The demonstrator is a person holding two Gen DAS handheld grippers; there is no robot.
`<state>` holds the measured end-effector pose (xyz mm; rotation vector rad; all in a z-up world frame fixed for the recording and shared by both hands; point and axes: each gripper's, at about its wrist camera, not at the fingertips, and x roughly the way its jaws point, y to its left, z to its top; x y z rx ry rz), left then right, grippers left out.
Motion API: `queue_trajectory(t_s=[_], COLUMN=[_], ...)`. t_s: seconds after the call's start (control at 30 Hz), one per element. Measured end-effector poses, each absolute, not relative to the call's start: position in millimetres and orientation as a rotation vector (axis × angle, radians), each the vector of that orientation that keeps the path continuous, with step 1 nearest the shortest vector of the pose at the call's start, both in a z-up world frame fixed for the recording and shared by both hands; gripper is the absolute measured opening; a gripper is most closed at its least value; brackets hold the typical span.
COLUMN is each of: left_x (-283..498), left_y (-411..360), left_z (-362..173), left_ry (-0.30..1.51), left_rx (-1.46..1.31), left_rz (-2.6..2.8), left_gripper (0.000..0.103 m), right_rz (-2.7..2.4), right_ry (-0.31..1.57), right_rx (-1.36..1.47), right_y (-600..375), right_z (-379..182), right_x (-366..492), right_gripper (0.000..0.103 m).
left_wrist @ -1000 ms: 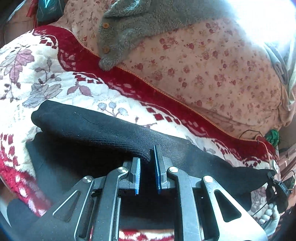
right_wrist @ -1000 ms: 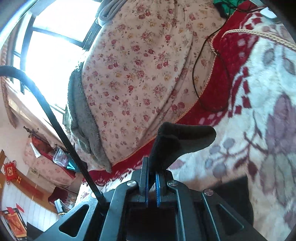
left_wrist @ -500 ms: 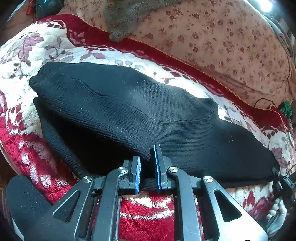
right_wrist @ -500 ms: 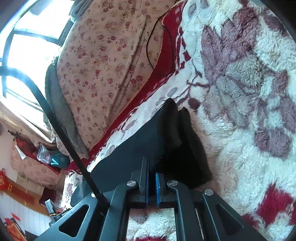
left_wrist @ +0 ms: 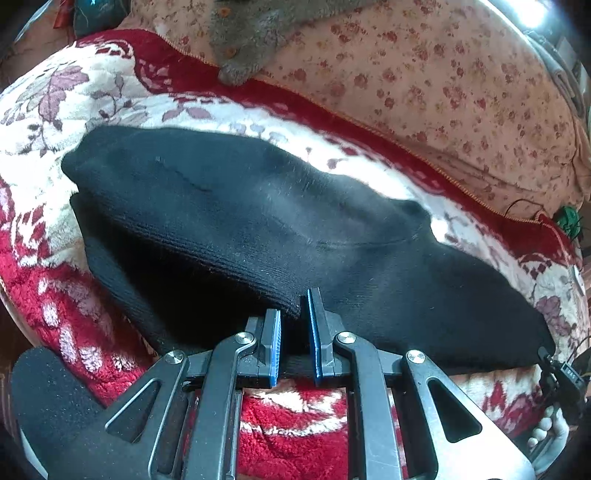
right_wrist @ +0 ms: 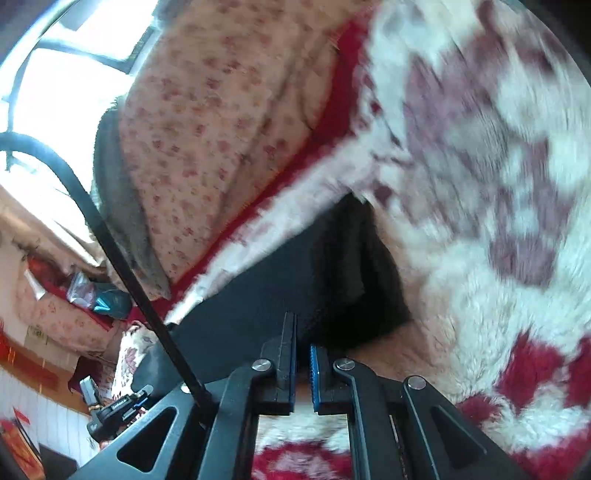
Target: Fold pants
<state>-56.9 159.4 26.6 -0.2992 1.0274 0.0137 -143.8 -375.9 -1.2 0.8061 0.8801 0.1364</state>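
Observation:
The black knit pants (left_wrist: 280,229) lie folded over on the red and white floral blanket (left_wrist: 74,110). My left gripper (left_wrist: 295,321) is at the near edge of the fold, with the top layer's edge between its blue pads and a small gap showing. In the right wrist view the pants (right_wrist: 332,266) end right in front of my right gripper (right_wrist: 302,345), whose jaws stand slightly apart with no cloth between them. The right view is blurred.
A pink floral quilt (left_wrist: 424,74) is heaped behind the blanket, with a grey fleece garment (left_wrist: 251,33) on it. A thin dark cable (left_wrist: 524,206) and a green item (left_wrist: 569,218) lie at the right. A window (right_wrist: 74,48) is bright in the right view.
Both grippers brought the upper layer down onto the lower half of the pants. My right gripper let go of the cloth and its jaws parted. My left gripper's pads opened slightly.

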Motion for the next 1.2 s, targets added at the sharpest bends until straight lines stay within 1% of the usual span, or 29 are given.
queue_trajectory(t_s=[0.03, 0.13, 0.2, 0.37, 0.43, 0.47, 0.5, 0.53, 0.57, 0.6, 0.67, 0.8, 0.93, 1.07, 1.2], left_x=[-58, -62, -65, -84, -90, -93, -94, -95, -96, -97, -97, -94, -93, -96, -90], left_y=[161, 171, 182, 223, 241, 250, 257, 265, 271, 276, 282, 283, 285, 286, 285], left_z=[25, 27, 31, 49, 54, 55, 56, 56, 56, 55, 52, 42, 37, 33, 24], left_ry=[1.03, 1.03, 1.031, 0.981, 0.968, 0.967, 0.964, 0.96, 0.955, 0.948, 0.949, 0.977, 0.983, 0.982, 1.01], left_rx=[-0.31, -0.355, -0.384, -0.407, -0.429, -0.443, -0.455, -0.471, -0.481, -0.493, -0.507, -0.467, -0.46, -0.482, -0.507], left_rz=[0.017, 0.014, 0.03, 0.136, 0.164, 0.182, 0.191, 0.197, 0.207, 0.218, 0.22, 0.219, 0.177, 0.083, 0.029], left_gripper=[0.012, 0.013, 0.013, 0.013, 0.013, 0.017, 0.023, 0.027, 0.033, 0.038, 0.043, 0.043, 0.043, 0.043, 0.043], right_rz=[0.126, 0.086, 0.036, -0.003, 0.06, 0.115, 0.162, 0.247, 0.31, 0.402, 0.534, 0.742, 0.891, 0.996, 1.037], right_ry=[0.888, 0.902, 0.919, 0.855, 0.831, 0.824, 0.822, 0.819, 0.834, 0.838, 0.856, 0.918, 0.939, 0.939, 0.978], right_rx=[0.793, 0.769, 0.747, 0.614, 0.566, 0.544, 0.53, 0.507, 0.505, 0.479, 0.456, 0.373, 0.264, 0.184, 0.153], right_y=[-375, -374, -375, -363, -346, -334, -323, -303, -287, -258, -212, -115, -33, 33, 73], right_z=[0, 11, 20, 60, 73, 79, 82, 86, 87, 88, 85, 74, 73, 76, 63], right_x=[-143, -144, -146, -155, -150, -146, -142, -135, -129, -120, -105, -78, -59, -50, -36], right_gripper=[0.005, 0.013, 0.014, 0.016, 0.021, 0.024, 0.03, 0.037, 0.04, 0.04, 0.04, 0.04, 0.04, 0.04, 0.04])
